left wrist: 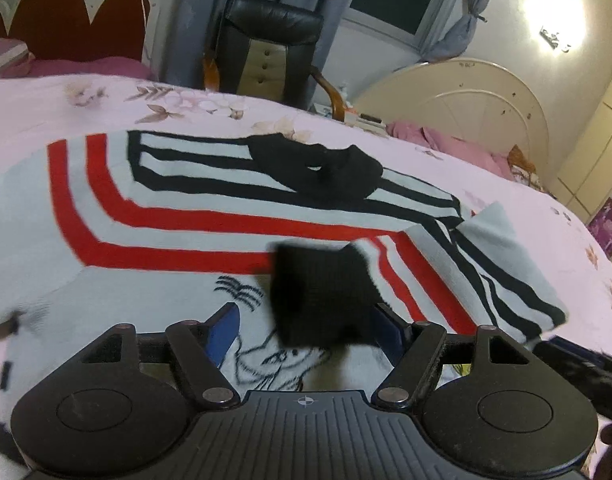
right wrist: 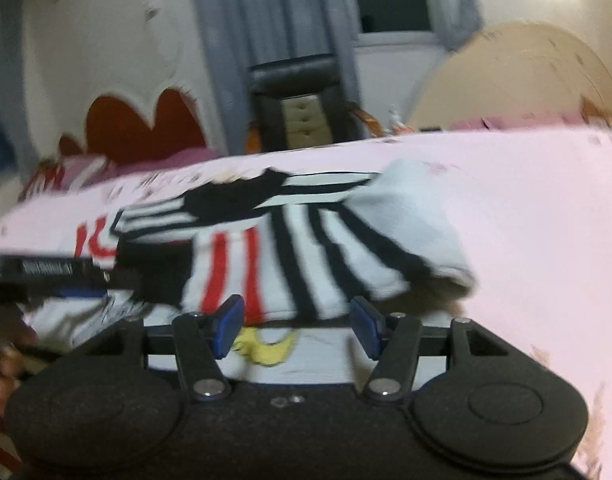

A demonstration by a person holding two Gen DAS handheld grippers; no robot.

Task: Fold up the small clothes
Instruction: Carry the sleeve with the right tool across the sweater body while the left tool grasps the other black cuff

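Right now your two grippers hover low over a small white sweater spread across a pink floral bedspread.

Seen from the left wrist, the sweater lies mostly flat, with red stripes curving across its chest and black stripes running toward a black collar at the far edge. A sleeve with a black cuff is folded over the chest. That cuff sits between the blue pads of your left gripper. The jaws stand apart; the blur makes it hard to tell whether the right-hand pad touches the cuff. A line drawing printed on the sweater shows just beneath the fingers.

Seen from the right wrist, the picture is blurred. Your right gripper also has its jaws apart, with nothing pinched between the blue pads. Beneath the gap lies white fabric with a yellow print. Just beyond it, a striped sleeve lies folded across the sweater's body. The left gripper reaches in from the left edge.

Beyond the bed stand a black chair, grey curtains and a cream headboard.
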